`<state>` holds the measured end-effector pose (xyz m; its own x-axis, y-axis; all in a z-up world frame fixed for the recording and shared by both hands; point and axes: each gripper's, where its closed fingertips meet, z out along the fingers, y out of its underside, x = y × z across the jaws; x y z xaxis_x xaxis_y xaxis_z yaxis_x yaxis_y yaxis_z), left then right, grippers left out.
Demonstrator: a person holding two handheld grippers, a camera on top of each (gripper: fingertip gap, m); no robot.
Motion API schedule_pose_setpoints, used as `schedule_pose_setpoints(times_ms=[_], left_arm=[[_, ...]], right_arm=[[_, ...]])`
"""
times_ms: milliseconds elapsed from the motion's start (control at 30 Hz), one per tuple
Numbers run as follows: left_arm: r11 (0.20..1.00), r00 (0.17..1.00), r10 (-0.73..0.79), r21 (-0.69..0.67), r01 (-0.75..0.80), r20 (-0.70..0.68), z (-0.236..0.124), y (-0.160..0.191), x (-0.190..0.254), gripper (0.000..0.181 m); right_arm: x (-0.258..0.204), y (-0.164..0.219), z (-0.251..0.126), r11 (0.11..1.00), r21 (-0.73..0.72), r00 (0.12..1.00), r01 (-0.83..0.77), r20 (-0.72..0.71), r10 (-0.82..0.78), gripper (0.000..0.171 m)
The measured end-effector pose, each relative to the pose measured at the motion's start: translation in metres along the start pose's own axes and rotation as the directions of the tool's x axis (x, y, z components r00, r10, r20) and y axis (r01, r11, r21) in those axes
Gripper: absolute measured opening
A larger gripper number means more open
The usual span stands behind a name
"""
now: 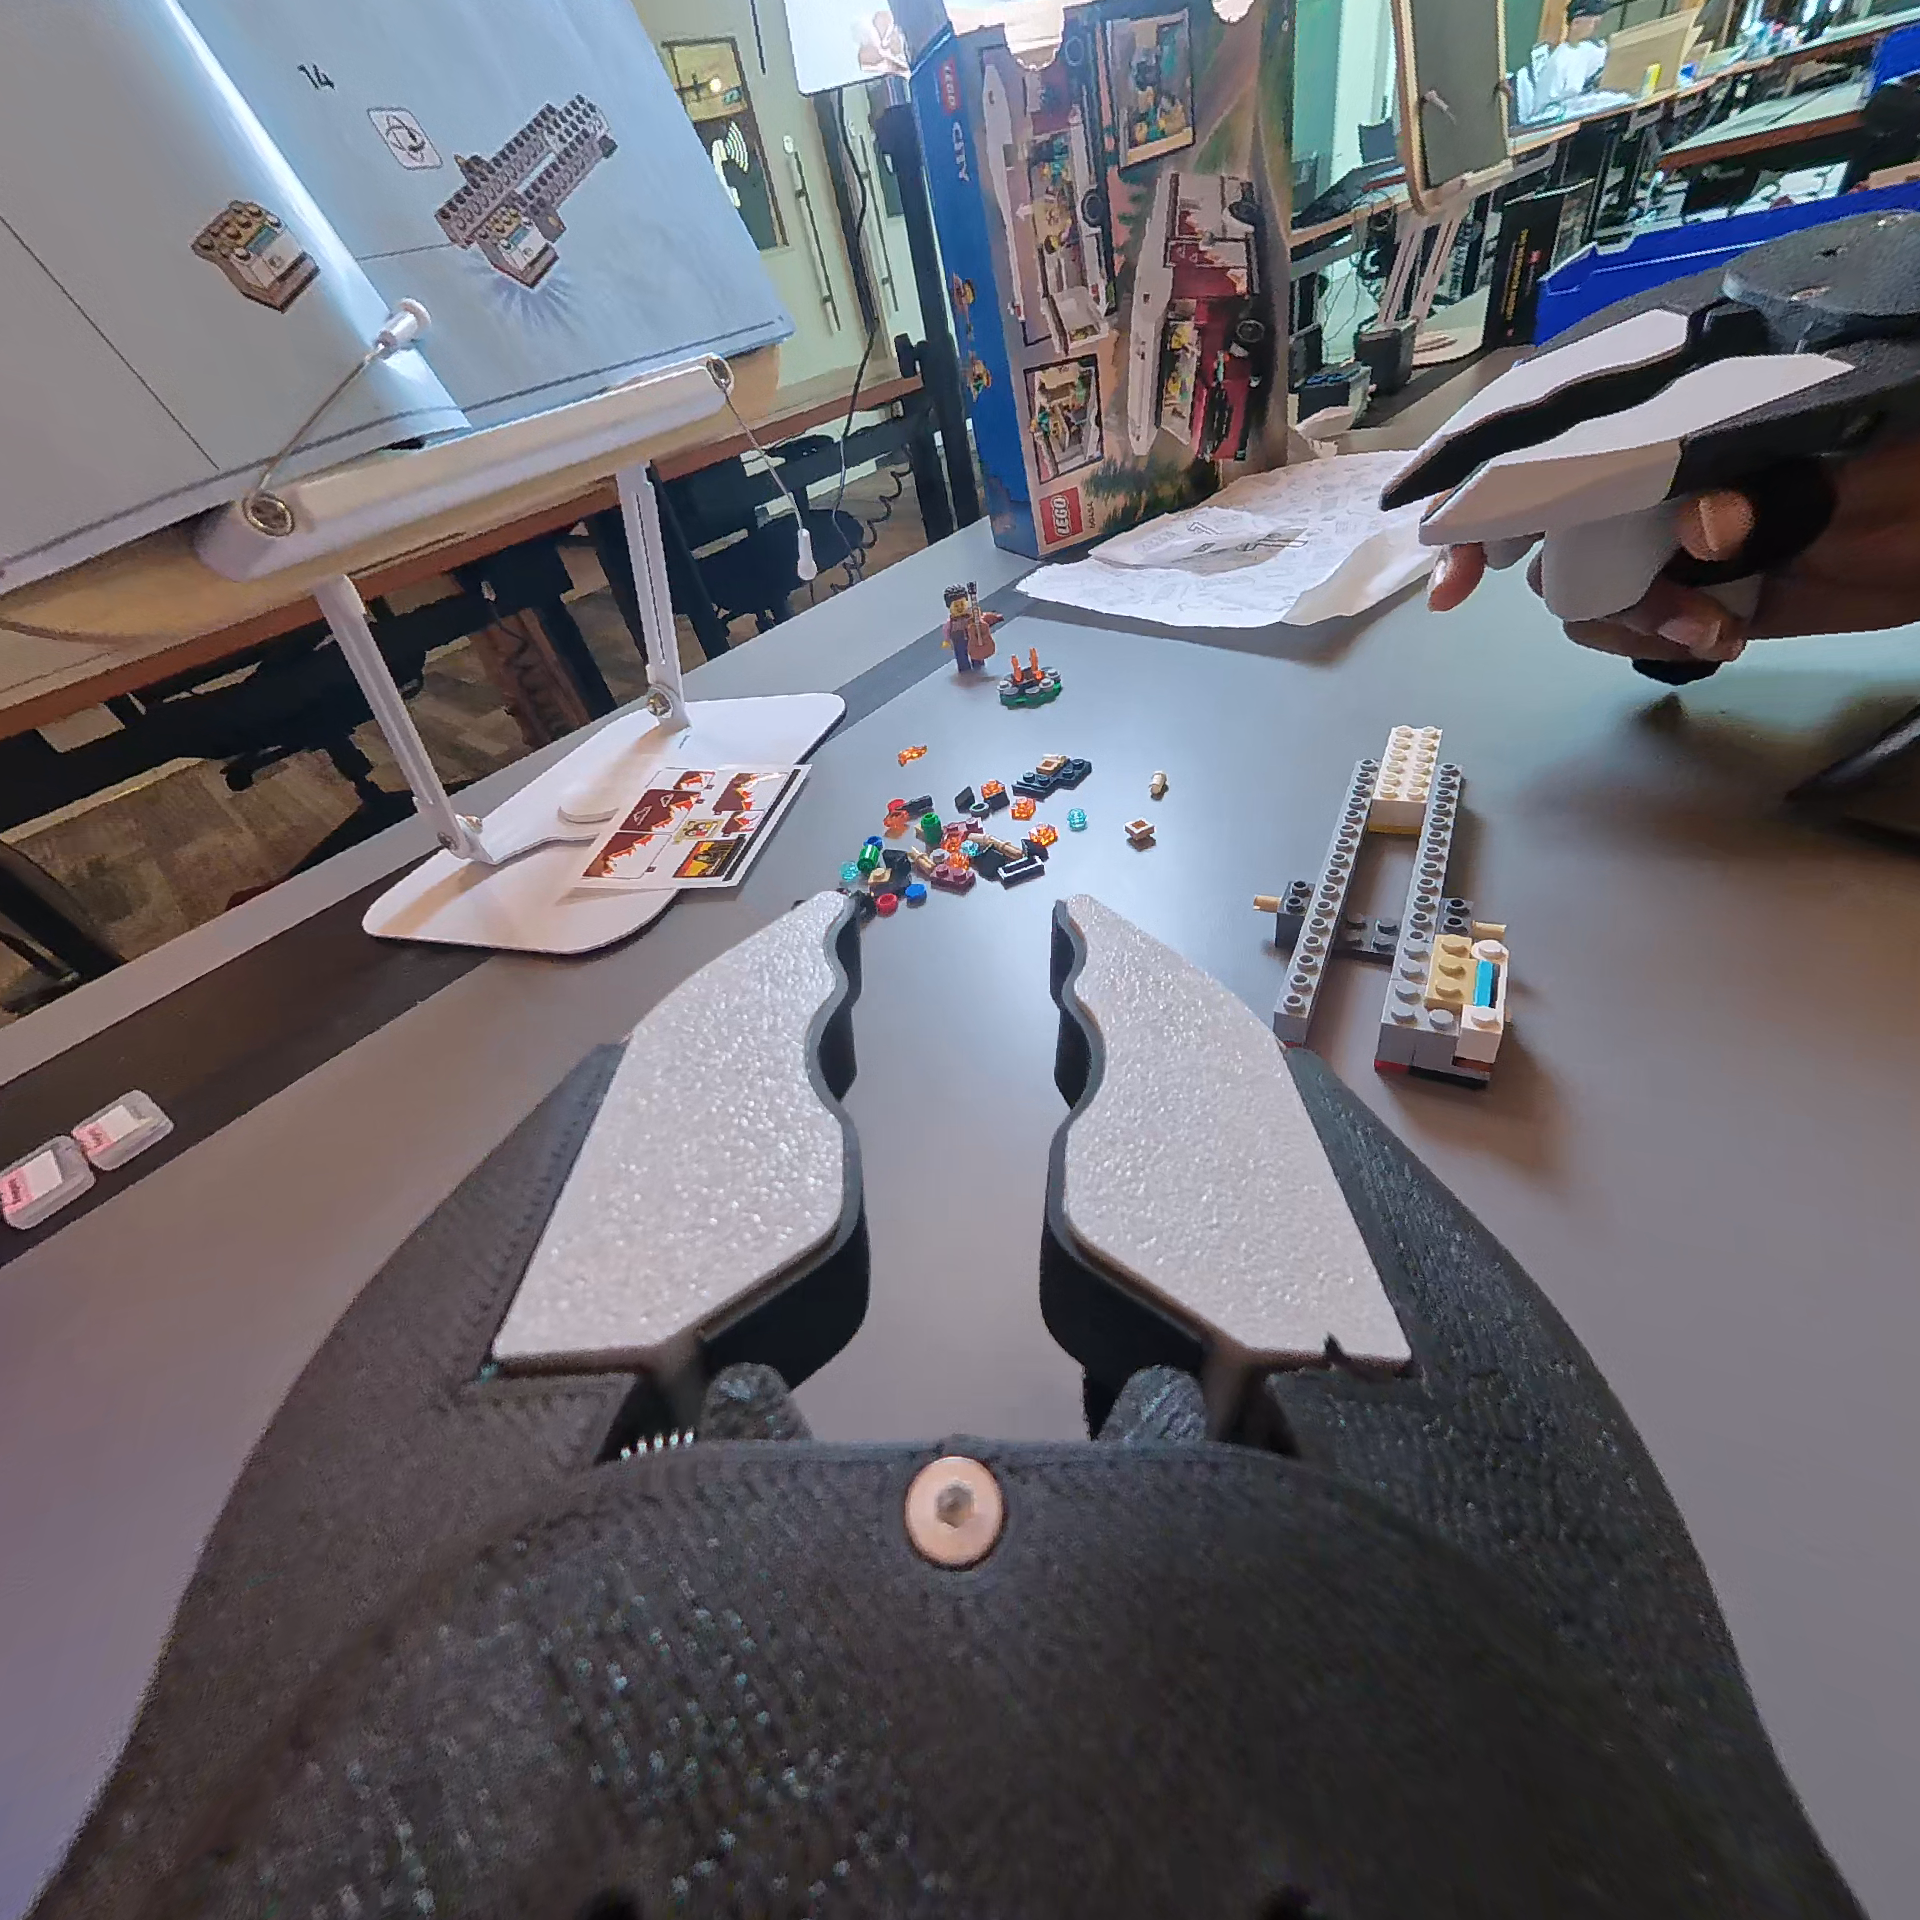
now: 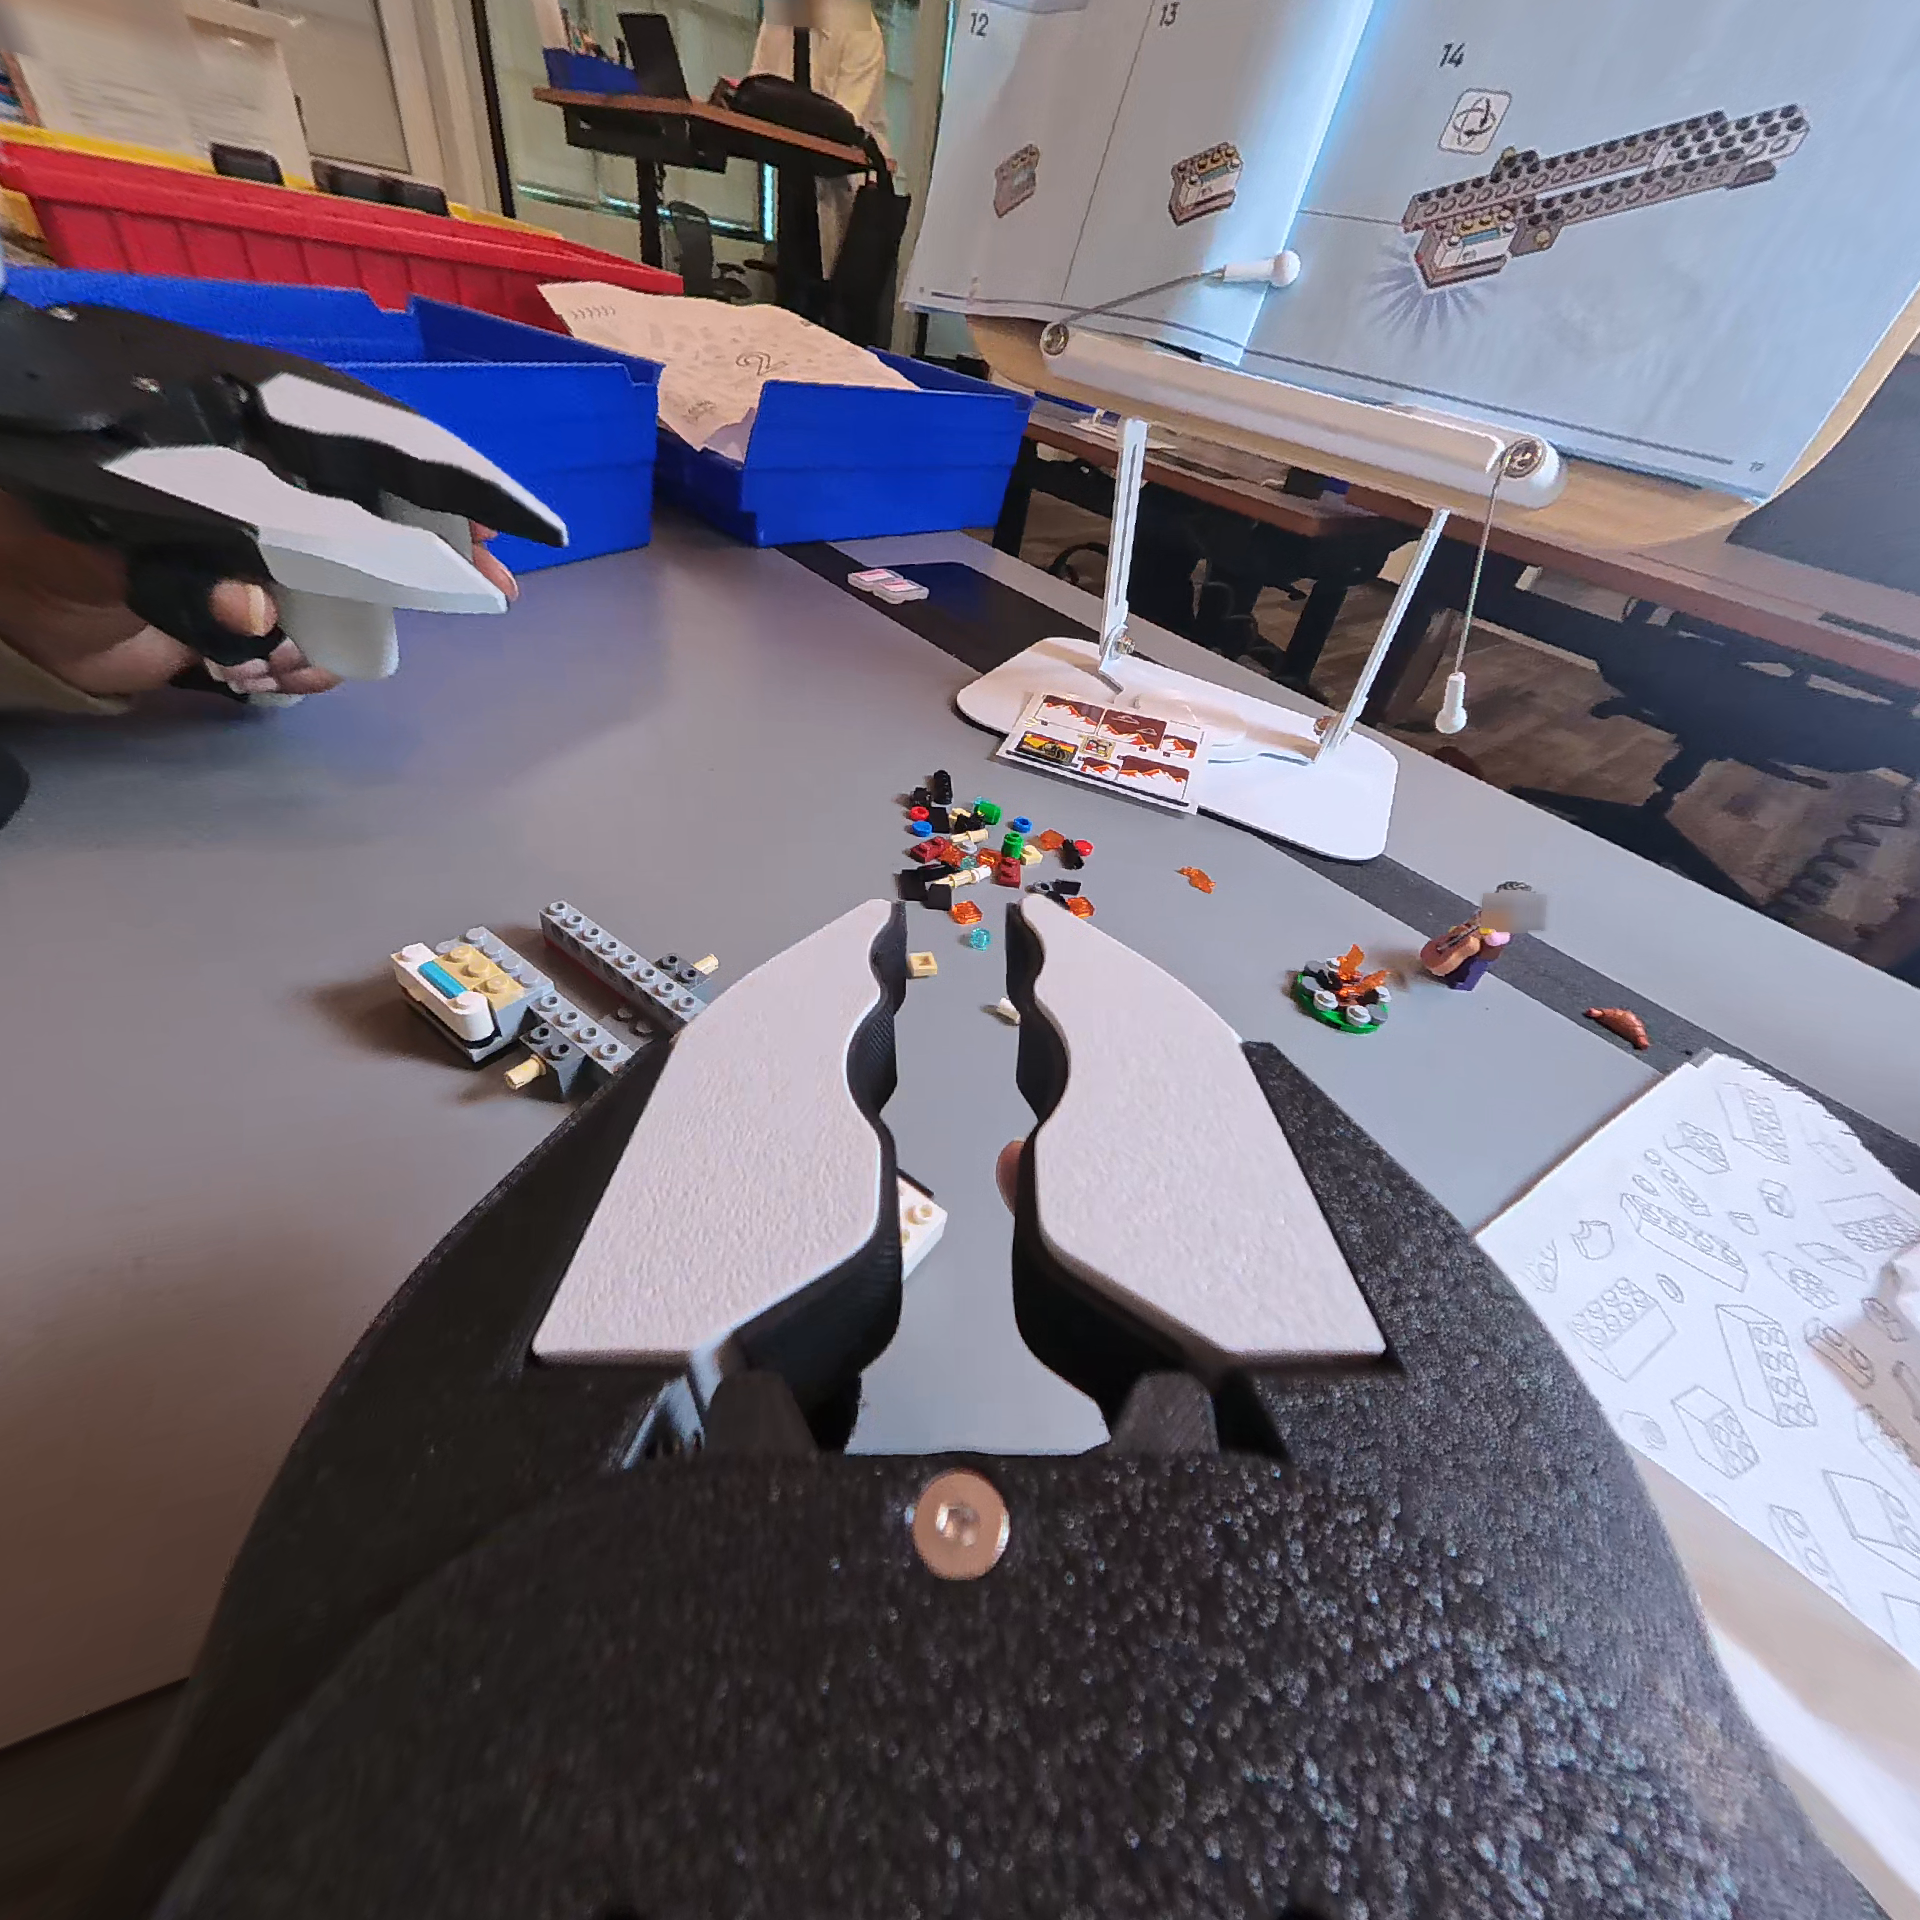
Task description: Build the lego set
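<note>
A partly built grey Lego frame (image 1: 1382,914) with white and tan bricks lies on the grey table (image 1: 1662,1143); it also shows in the right wrist view (image 2: 540,997). A pile of small loose pieces (image 1: 966,831) lies left of it, and is seen again from the right wrist (image 2: 987,842). My left gripper (image 1: 954,914) is open and empty, hovering just short of the pile. My right gripper (image 2: 954,914) is narrowly open and empty above the table, with the frame's far end hidden under it. Each shows in the other's view: the right one (image 1: 1413,514) and the left one (image 2: 530,566).
An instruction booklet (image 1: 364,260) rests on a white stand (image 1: 665,748) with a sticker sheet (image 1: 691,826) at its base. A minifigure (image 1: 968,629), a campfire model (image 1: 1029,681), the set's box (image 1: 1101,281), a paper bag (image 2: 1745,1247) and blue bins (image 2: 831,447) ring the work area. There is about 20 cm between the tips of the two grippers.
</note>
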<state>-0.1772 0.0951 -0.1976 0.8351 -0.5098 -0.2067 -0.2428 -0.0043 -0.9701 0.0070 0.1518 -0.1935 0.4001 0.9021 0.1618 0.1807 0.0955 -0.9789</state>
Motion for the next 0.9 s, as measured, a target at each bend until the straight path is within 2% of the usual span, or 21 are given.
schedule_pose_setpoints(times_ms=[367, 567, 667, 767, 900], left_arm=[[0.999, 0.999, -0.048, -0.003, 0.048, -0.023, 0.001, 0.005, 0.0, 0.033], [0.999, 0.999, -0.047, 0.024, 0.047, -0.001, -0.002, 0.0, -0.004, 0.031], [0.998, 0.999, -0.051, 0.034, 0.051, 0.012, -0.003, -0.001, -0.007, 0.031], [0.997, 0.998, -0.061, 0.042, 0.06, 0.023, -0.003, -0.001, -0.01, 0.031], [0.998, 0.997, -0.047, 0.035, 0.045, 0.053, -0.004, 0.0, -0.015, 0.031]], right_arm=[[-0.003, 0.002, 0.001, 1.0, -0.003, 0.999, -0.005, 0.034, 0.005, 0.016], [0.018, -0.004, -0.003, 0.999, 0.042, 0.996, -0.018, -0.084, 0.021, 0.02], [0.035, -0.012, -0.001, 0.998, 0.04, 0.986, 0.051, -0.159, -0.044, 0.024], [0.055, -0.034, 0.02, 0.991, 0.015, 0.975, 0.131, -0.184, -0.126, 0.033], [0.096, -0.077, 0.067, 0.969, 0.0, 0.943, 0.246, -0.229, -0.24, 0.037]])
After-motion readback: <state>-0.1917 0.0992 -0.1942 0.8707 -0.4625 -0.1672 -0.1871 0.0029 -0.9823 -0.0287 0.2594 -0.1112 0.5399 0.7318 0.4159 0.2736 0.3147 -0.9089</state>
